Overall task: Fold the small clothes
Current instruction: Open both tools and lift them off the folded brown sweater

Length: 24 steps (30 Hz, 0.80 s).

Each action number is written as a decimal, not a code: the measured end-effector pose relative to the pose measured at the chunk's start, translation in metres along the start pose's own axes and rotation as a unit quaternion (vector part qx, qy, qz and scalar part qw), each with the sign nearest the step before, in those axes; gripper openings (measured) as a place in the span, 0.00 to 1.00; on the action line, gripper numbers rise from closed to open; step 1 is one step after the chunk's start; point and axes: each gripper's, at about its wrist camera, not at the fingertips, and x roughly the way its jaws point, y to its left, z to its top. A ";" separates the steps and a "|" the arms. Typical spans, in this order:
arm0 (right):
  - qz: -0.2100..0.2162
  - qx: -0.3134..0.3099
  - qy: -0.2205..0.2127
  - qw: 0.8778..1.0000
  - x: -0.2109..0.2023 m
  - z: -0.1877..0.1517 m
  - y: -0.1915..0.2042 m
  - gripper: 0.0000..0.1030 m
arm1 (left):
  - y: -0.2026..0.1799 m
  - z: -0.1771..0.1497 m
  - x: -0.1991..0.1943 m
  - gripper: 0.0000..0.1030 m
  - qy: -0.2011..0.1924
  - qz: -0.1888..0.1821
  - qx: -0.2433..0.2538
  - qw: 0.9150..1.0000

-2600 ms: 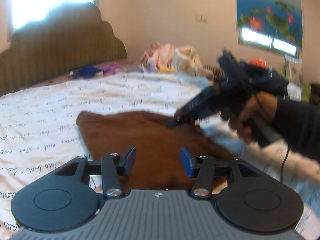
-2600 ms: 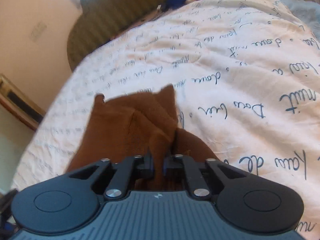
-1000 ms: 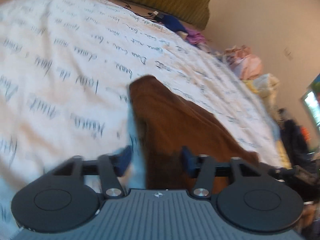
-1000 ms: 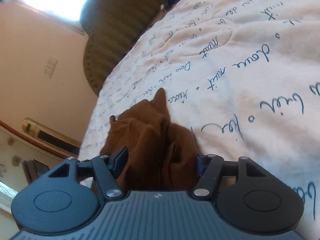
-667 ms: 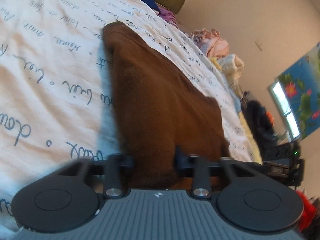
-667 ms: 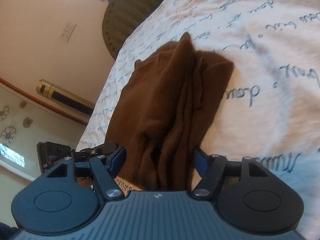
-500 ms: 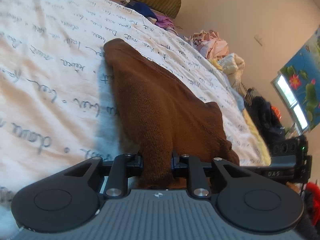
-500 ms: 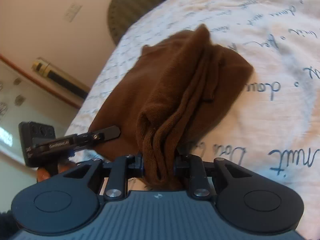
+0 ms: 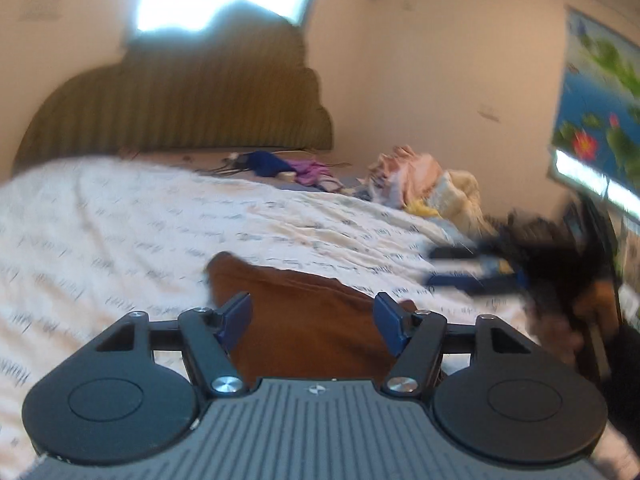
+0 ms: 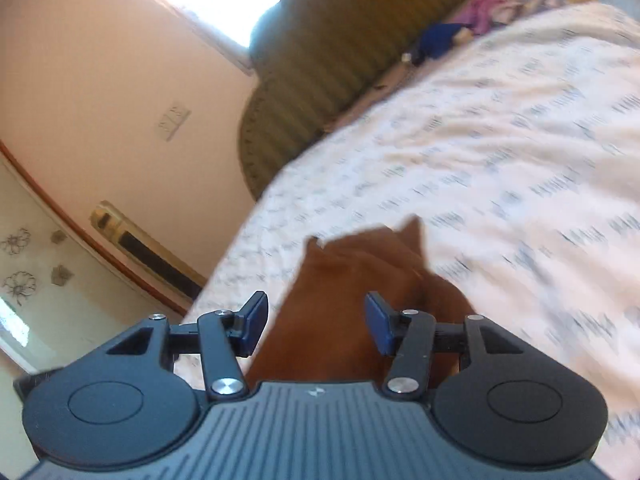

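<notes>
Both claws, left gripper and right gripper, are opening, pads clear of the brown knitted garment on the script-print white bedspread. I'd lift straight off, so the fold stays flat.

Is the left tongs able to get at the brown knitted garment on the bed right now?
Probably yes: the left tongs, jaws opening, sit just above the brown knitted garment with nothing between; the right tongs are off to the side.

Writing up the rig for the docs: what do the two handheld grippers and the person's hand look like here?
Both match: left gripper and right gripper have a grey ribbed body with a small white logo, two black round discs, black linkage arms with silver screws, and blue finger pads. In the left wrist view the right gripper is a blurred black and blue shape; the hand holding it wears a dark sleeve.
</notes>
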 end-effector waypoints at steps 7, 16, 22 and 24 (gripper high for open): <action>-0.083 0.004 0.111 0.990 0.154 0.010 -0.021 0.54 | -0.021 -0.066 0.074 0.60 0.084 0.045 0.041 0.995; -0.118 0.042 0.088 0.988 0.141 0.017 -0.043 0.06 | -0.016 -0.072 0.070 0.64 0.078 0.031 0.042 0.996; -0.056 -0.032 0.122 0.991 0.175 0.024 0.022 0.23 | -0.015 -0.069 0.069 0.66 0.078 0.027 0.038 0.996; -0.101 -0.057 0.153 0.981 0.204 0.016 0.024 0.46 | -0.014 -0.069 0.071 0.66 0.078 0.026 0.038 0.996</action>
